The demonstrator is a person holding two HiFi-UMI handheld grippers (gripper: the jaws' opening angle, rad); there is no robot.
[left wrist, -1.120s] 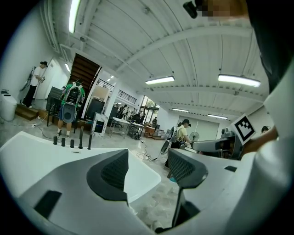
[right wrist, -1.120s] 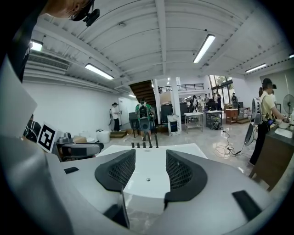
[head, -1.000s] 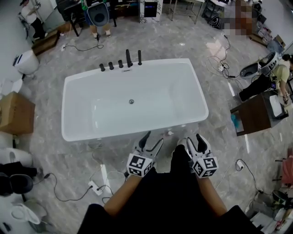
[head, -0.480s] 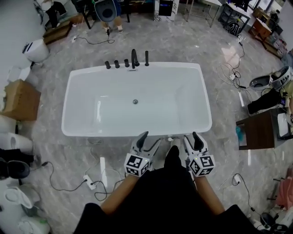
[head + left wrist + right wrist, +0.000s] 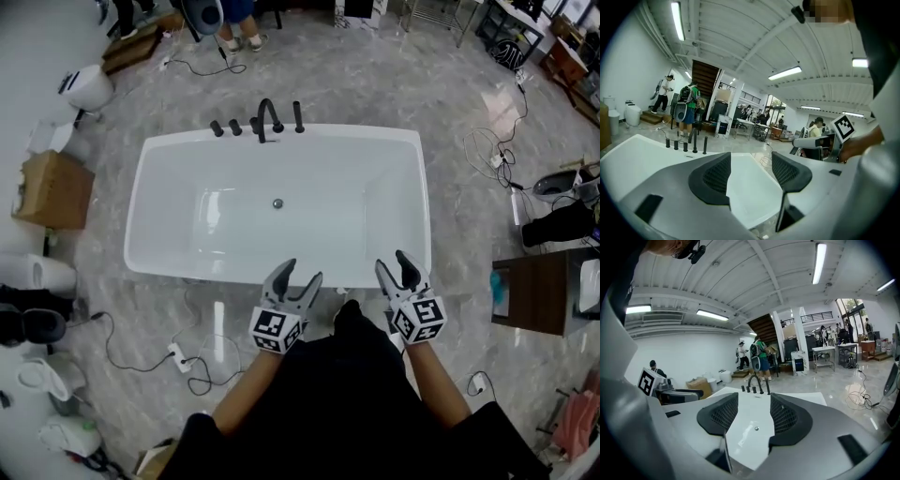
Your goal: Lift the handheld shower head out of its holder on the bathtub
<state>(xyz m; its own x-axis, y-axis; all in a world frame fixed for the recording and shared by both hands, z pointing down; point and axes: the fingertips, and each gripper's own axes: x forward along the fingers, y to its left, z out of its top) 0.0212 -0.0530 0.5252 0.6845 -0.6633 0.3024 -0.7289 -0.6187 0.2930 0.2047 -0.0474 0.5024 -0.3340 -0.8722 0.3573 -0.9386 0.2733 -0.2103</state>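
The white bathtub (image 5: 412, 202) fills the middle of the head view. On its far rim stand three black knobs, a curved black spout (image 5: 269, 116) and the upright black handheld shower head (image 5: 298, 116) in its holder. The shower head also shows small and far in the left gripper view (image 5: 704, 145) and the right gripper view (image 5: 768, 386). My left gripper (image 5: 298, 277) (image 5: 750, 165) and right gripper (image 5: 396, 266) (image 5: 754, 409) hover open and empty at the tub's near rim, a full tub width from the shower head.
A cardboard box (image 5: 54, 190) and white toilets (image 5: 87, 86) stand at the left. A dark wooden cabinet (image 5: 539, 281) is at the right. Cables and a power strip (image 5: 178, 356) lie on the marble floor. A person's legs (image 5: 230, 17) show beyond the tub.
The tub has come closer in the head view. Both grippers have advanced from the floor in front of the tub up to its near rim, still open.
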